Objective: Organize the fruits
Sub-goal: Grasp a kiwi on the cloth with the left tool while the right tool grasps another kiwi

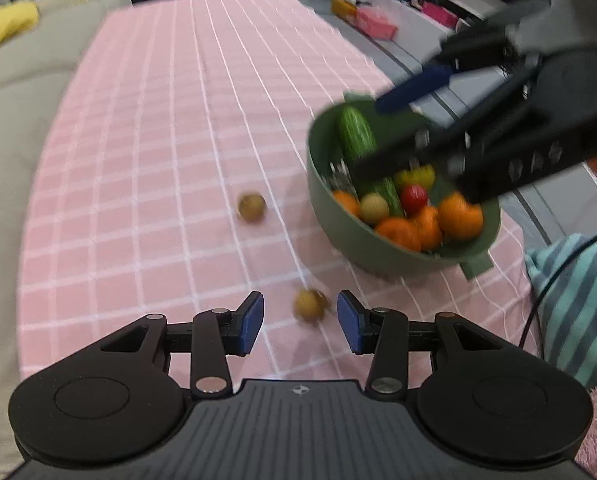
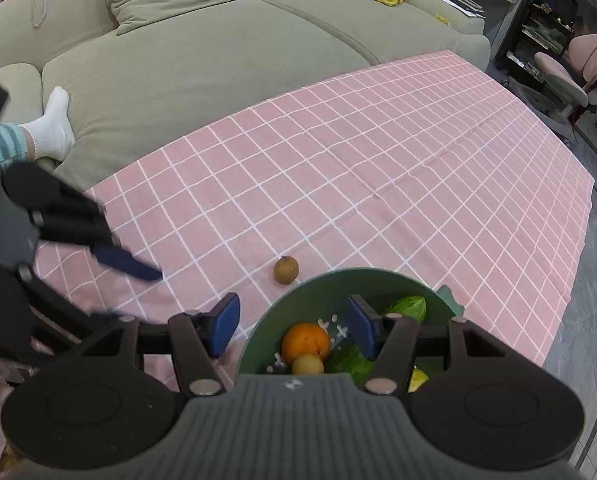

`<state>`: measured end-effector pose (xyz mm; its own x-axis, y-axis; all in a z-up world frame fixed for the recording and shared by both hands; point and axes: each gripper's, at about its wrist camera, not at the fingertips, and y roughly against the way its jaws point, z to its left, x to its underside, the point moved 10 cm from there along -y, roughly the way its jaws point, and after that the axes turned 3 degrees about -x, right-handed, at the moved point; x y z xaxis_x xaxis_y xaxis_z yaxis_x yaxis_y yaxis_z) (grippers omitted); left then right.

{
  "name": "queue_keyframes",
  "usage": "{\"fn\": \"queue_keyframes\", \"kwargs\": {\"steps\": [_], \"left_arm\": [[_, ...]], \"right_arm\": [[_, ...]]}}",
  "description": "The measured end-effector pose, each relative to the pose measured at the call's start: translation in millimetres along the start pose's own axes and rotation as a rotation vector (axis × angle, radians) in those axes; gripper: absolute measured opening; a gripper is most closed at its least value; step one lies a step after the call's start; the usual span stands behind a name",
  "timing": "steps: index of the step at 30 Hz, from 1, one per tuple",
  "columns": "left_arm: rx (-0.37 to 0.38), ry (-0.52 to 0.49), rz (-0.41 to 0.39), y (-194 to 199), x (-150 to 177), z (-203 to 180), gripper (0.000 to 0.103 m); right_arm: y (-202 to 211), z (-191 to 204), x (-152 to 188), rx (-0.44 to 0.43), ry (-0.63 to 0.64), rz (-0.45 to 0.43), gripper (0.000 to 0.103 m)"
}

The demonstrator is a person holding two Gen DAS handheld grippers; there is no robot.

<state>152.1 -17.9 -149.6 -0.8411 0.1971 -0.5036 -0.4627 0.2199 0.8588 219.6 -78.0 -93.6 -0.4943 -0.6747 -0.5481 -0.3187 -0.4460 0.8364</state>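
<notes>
With its jaws partly open and empty around the nearer brown fruit point(image 1: 309, 305) on the tablecloth point(image 1: 146, 184), the left gripper point(image 1: 300, 322) could nudge it rolling (the right gripper point(image 2: 292, 326), likewise apart and empty, hovers over the green bowl point(image 2: 266, 332)).

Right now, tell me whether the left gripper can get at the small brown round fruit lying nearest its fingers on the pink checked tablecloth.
Probably yes. The left gripper is open, the small brown fruit lies between its fingertips, and nothing blocks it.
</notes>
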Motion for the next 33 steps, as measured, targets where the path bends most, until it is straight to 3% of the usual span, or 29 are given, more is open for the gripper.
{"fn": "queue_keyframes", "kwargs": {"steps": [15, 25, 29, 33], "left_arm": [[0.034, 0.014, 0.064, -53, 18, -7, 0.051], [0.05, 0.068, 0.032, -64, 12, -2, 0.028], [0.043, 0.122, 0.036, -60, 9, 8, 0.028], [-0.023, 0.188, 0.036, -54, 6, 32, 0.028]], "right_arm": [[-27, 2, -3, -0.037, 0.03, -0.003, 0.056], [-45, 10, -9, -0.059, 0.133, 0.01, 0.056], [-56, 14, -13, -0.069, 0.175, 0.025, 0.048], [-69, 18, -20, -0.073, 0.218, 0.044, 0.046]]}}
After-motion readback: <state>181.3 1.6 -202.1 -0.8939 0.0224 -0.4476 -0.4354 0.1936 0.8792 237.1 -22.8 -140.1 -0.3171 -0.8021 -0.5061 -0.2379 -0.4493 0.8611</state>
